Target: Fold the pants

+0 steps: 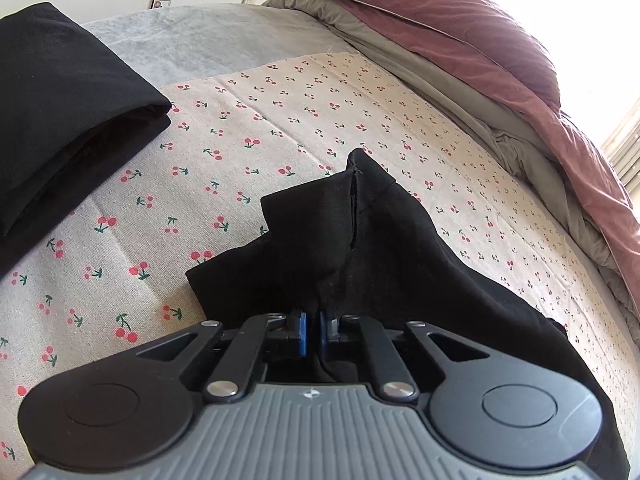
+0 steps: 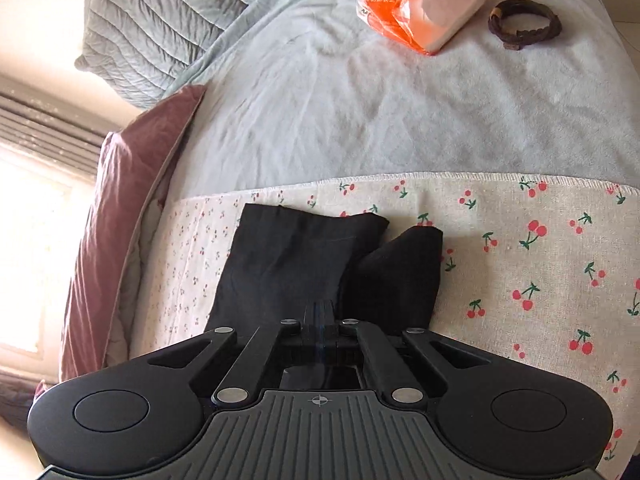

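Observation:
The black pants (image 1: 360, 248) lie bunched on a cherry-print cloth (image 1: 260, 120) spread over the bed. In the left wrist view my left gripper (image 1: 313, 330) is shut on a fold of the pants, the black fabric pinched between its blue pads (image 1: 303, 330). In the right wrist view the pants (image 2: 292, 256) show two flat ends side by side on the cherry-print cloth (image 2: 520, 260). My right gripper (image 2: 319, 314) is shut tight, with the black fabric running in between its fingers.
A second black garment (image 1: 60, 120) lies folded at the left. A pink and grey duvet (image 1: 500, 60) is heaped along the right. Farther off on the grey blanket (image 2: 360, 100) sit an orange plastic bag (image 2: 412, 8) and a coiled brown band (image 2: 524, 24).

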A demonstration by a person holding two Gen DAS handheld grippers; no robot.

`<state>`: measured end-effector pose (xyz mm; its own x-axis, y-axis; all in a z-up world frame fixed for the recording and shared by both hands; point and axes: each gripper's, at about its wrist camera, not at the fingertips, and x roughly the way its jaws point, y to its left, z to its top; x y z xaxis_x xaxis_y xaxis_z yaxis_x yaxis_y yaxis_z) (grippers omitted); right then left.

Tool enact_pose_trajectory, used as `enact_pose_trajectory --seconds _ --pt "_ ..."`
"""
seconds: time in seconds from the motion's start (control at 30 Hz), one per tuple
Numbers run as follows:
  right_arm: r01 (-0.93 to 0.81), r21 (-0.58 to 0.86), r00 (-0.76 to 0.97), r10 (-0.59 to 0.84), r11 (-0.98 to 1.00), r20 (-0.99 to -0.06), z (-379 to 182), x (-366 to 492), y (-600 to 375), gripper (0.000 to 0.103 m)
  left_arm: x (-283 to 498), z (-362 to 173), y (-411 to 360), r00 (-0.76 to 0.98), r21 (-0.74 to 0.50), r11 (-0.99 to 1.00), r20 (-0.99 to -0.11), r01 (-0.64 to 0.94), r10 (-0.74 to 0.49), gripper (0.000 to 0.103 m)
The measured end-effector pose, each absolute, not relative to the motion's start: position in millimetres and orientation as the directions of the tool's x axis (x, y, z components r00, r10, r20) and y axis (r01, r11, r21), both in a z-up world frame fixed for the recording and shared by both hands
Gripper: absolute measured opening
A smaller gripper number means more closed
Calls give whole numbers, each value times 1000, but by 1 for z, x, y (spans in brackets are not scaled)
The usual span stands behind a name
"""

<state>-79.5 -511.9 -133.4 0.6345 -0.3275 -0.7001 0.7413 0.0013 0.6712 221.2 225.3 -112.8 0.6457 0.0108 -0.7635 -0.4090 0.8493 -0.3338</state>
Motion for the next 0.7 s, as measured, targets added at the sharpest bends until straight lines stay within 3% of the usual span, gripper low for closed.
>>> enact_pose_trajectory --seconds 0.1,0.2,0.23,0.33,0.37,0.43,0.5,0.53,0.57,0.7 --pt "762 643 639 -255 80 -726 -138 -71 -518 0 222 -115 225 636 -332 850 -772 -408 4 7" --pt "819 562 567 -312 114 -763 -133 -70 -522 9 224 -117 222 623 -321 858 -782 -401 -2 7" --pt "827 549 555 -327 117 -765 -132 -70 -524 15 224 -118 222 620 -320 859 -785 -400 -4 8" --pt "801 591 589 -294 92 -753 -142 -68 -531 56 224 -120 224 616 -342 844 -787 -413 -18 8" --pt "775 628 619 -279 70 -734 -144 -69 -533 56 224 -120 226 617 -356 835 -786 -419 -25 8" --pt "742 667 656 -271 64 -704 -146 -66 -534 56 223 -120 227 621 -374 824 -783 -425 -34 8" --pt "791 603 604 -289 101 -743 -145 -55 -534 53 224 -121 224 620 -359 832 -785 -423 -24 8" --pt "808 575 584 -293 128 -757 -145 -46 -534 35 225 -121 222 619 -350 838 -785 -420 -18 8" --pt "811 570 583 -287 136 -761 -146 -42 -536 1 226 -122 220 618 -339 843 -786 -417 -10 8" --pt "751 637 652 -352 173 -672 -120 -49 -527 3 223 -113 226 652 -380 832 -758 -404 -29 4"
